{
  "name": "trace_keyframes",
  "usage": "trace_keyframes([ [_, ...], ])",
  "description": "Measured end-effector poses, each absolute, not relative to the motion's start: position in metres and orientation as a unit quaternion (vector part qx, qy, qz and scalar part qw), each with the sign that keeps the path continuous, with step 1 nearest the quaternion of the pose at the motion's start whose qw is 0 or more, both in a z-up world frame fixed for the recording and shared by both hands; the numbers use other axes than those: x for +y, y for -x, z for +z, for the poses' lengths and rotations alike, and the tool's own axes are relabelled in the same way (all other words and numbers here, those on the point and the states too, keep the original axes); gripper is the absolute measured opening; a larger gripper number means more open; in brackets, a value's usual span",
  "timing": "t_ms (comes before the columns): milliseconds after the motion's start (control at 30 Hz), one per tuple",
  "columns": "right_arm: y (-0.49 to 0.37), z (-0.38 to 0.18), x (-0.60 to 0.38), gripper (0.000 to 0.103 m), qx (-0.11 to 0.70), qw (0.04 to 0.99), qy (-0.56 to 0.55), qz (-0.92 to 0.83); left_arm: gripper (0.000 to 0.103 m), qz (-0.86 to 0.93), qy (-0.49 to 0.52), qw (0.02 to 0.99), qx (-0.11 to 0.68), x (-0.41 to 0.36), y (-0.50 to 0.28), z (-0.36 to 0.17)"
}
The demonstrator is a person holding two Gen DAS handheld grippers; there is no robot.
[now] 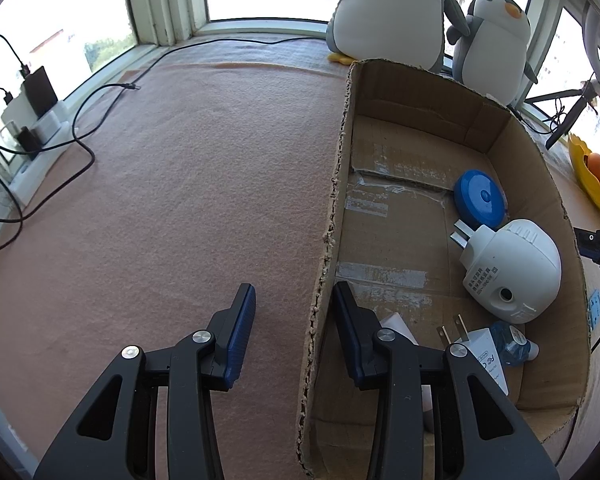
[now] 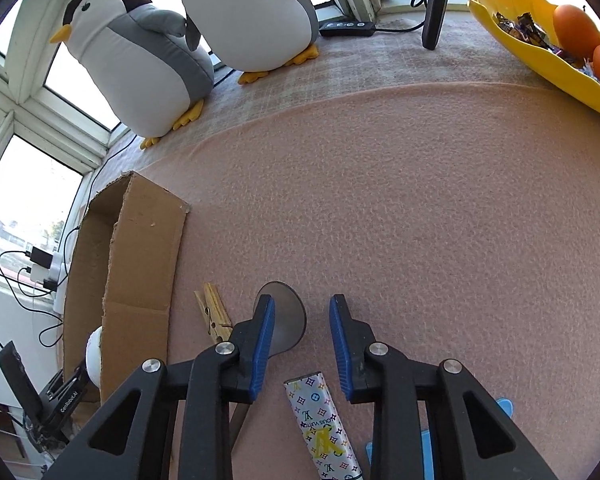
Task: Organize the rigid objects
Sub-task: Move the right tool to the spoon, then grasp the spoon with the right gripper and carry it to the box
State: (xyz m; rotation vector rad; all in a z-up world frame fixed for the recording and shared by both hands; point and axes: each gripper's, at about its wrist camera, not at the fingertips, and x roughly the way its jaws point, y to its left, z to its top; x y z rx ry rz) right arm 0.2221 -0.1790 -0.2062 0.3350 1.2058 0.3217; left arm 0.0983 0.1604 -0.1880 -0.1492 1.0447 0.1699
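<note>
Only the left wrist view looks into the cardboard box (image 1: pixel 540 184), where a white plug-in device (image 1: pixel 512 268) lies; left gripper (image 1: pixel 294 332) spread astride its wall. Right gripper (image 2: pixel 302 340) spread above a patterned lighter (image 2: pixel 320 428), partly cut off.

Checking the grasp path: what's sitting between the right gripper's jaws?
In the right wrist view, the right gripper jaws stand open around a patterned lighter lying on pink felt, with a grey suction cup just beyond.

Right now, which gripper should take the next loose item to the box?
Right. The right gripper hangs open over the patterned lighter, with the clothespin beside it. The left gripper straddles the cardboard box wall.
</note>
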Motion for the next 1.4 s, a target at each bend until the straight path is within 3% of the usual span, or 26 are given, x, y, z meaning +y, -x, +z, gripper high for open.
trace_keyframes([
  [267,-0.225,-0.208,-0.168,0.004,0.566,0.799,-0.135,0.155,0.038,0.081,0.071,0.861,0.498,0.16,-0.098,-0.188],
  [967,-0.217,-0.144,-0.184,0.002,0.509,0.828,-0.17,0.159,0.038,0.08,0.073,0.861,0.497,0.16,-0.098,-0.188],
  [1400,-0.218,-0.095,-0.119,0.002,0.476,0.833,-0.173,0.224,0.038,0.076,0.078,0.862,0.495,0.161,-0.097,-0.189],
])
